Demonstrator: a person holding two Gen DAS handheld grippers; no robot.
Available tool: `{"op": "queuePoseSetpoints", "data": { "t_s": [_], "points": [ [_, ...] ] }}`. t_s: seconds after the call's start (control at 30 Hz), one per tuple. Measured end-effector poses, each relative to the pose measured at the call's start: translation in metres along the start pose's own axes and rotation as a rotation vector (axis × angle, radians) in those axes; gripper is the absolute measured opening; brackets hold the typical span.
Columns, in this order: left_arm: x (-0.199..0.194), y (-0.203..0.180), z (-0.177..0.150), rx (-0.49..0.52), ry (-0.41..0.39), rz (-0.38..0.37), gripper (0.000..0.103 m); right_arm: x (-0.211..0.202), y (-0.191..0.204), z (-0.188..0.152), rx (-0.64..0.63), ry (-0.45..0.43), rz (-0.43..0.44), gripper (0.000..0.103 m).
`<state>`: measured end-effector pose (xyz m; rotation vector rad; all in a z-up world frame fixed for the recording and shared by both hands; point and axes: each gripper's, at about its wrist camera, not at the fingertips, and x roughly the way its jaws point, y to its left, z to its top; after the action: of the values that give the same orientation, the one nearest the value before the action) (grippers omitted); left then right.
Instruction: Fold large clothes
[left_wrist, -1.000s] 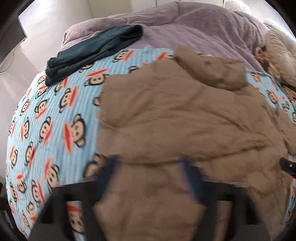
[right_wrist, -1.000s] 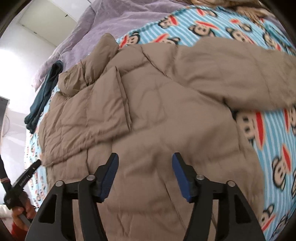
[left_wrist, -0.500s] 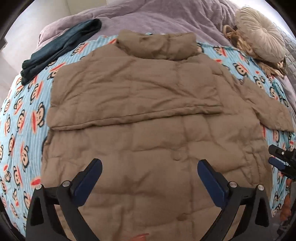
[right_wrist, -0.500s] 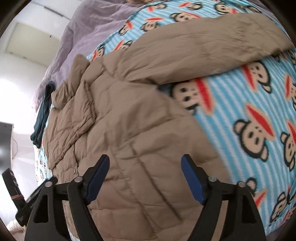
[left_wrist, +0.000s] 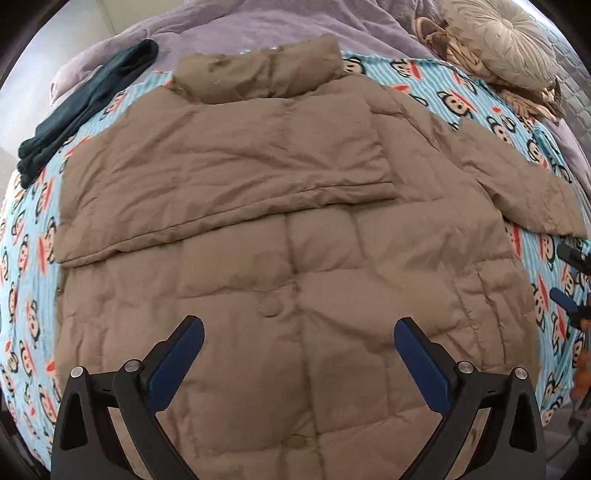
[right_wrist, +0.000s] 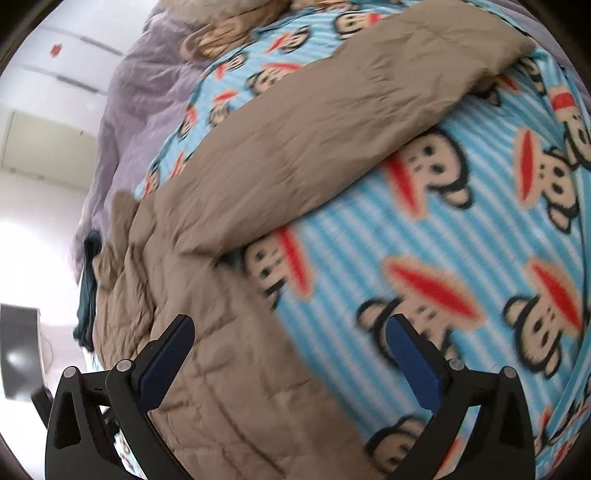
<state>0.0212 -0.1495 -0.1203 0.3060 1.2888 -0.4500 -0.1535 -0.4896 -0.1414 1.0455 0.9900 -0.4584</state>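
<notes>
A tan puffer jacket (left_wrist: 288, 236) lies flat on the bed, collar at the far side. Its left sleeve is folded across the chest; its right sleeve (left_wrist: 517, 184) lies stretched out to the right. My left gripper (left_wrist: 299, 339) is open and empty above the jacket's lower hem. My right gripper (right_wrist: 288, 343) is open and empty, over the jacket's right edge (right_wrist: 221, 332) and the sheet, below the stretched sleeve (right_wrist: 332, 122). The right gripper also shows at the right edge of the left wrist view (left_wrist: 569, 273).
The bed has a blue striped monkey-print sheet (left_wrist: 29, 258) (right_wrist: 461, 240). Dark folded jeans (left_wrist: 85, 107) lie at the far left. A purple blanket (left_wrist: 258, 26) and a round beige cushion (left_wrist: 498, 40) lie at the head. A dark screen (right_wrist: 18, 350) stands off the bed.
The left gripper has opened wide and swung to face the jacket squarely from its hem. The right gripper has opened wider and moved right, off the jacket body toward the outstretched sleeve.
</notes>
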Motion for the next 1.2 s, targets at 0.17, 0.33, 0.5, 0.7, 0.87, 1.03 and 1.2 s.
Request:
{"op": "queuePoseSetpoints", "data": {
  "t_s": [0.17,0.33,0.5,0.7,0.87,1.03,1.2],
  "points": [
    [0.005,-0.015,0.008,0.016,0.004,-0.001,0.103,-0.003,-0.04,0.039,0.112,-0.048,0.045,0.103],
    [0.006,-0.025,0.02,0.019,-0.01,-0.013,0.103,-0.003,-0.078,0.075,0.281,-0.139,0.157,0.103],
    [0.007,-0.036,0.032,0.04,-0.025,-0.006,0.103,0.003,-0.106,0.112,0.404,-0.209,0.222,0.103],
    [0.009,-0.038,0.047,0.032,-0.036,-0.012,0.103,0.012,-0.124,0.143,0.533,-0.252,0.297,0.065],
    [-0.001,-0.032,0.056,0.02,-0.078,-0.03,0.103,0.018,-0.126,0.152,0.609,-0.207,0.4,0.006],
    [-0.018,-0.013,0.063,0.002,-0.14,-0.007,0.103,-0.014,-0.083,0.159,0.412,-0.244,0.376,0.005],
    [-0.03,0.023,0.069,-0.074,-0.182,0.023,0.103,-0.043,-0.001,0.156,0.119,-0.261,0.327,0.005]
  ]
}}
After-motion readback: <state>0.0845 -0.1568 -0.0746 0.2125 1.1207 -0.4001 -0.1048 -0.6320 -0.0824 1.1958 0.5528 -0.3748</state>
